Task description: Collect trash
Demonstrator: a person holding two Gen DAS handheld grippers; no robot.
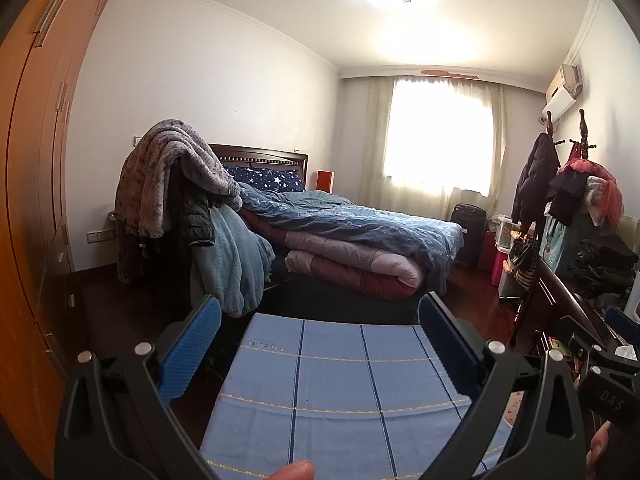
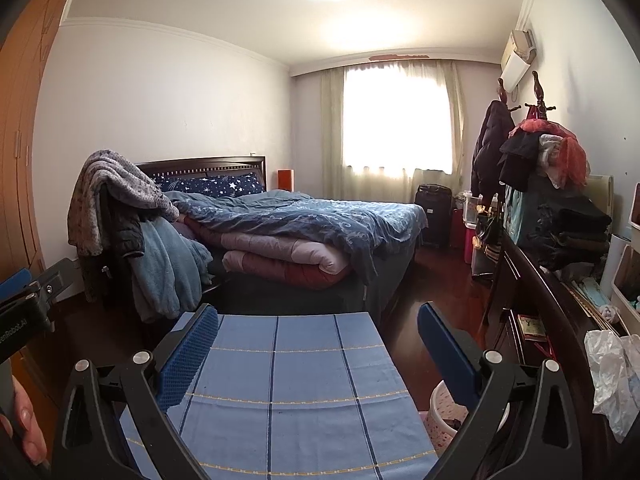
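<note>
My left gripper (image 1: pixel 320 332) is open and empty, held above a blue checked cloth (image 1: pixel 340 396) on a table. My right gripper (image 2: pixel 318 340) is open and empty above the same cloth (image 2: pixel 288 392). A crumpled clear plastic bag (image 2: pixel 614 372) lies on the dark dresser at the right of the right wrist view. A pink patterned bin (image 2: pixel 444 416) stands on the floor just below my right gripper's right finger. The right gripper also shows at the right edge of the left wrist view (image 1: pixel 616 344), with a bit of white tissue (image 1: pixel 626 352) behind it.
A bed (image 1: pixel 352 232) with piled blue and pink quilts fills the middle. A chair draped with blankets (image 1: pixel 176 200) stands before it. An orange wardrobe (image 1: pixel 36 160) lines the left. The dark dresser (image 2: pixel 552 320) with folded clothes lines the right. A coat rack (image 2: pixel 536 136) stands beyond.
</note>
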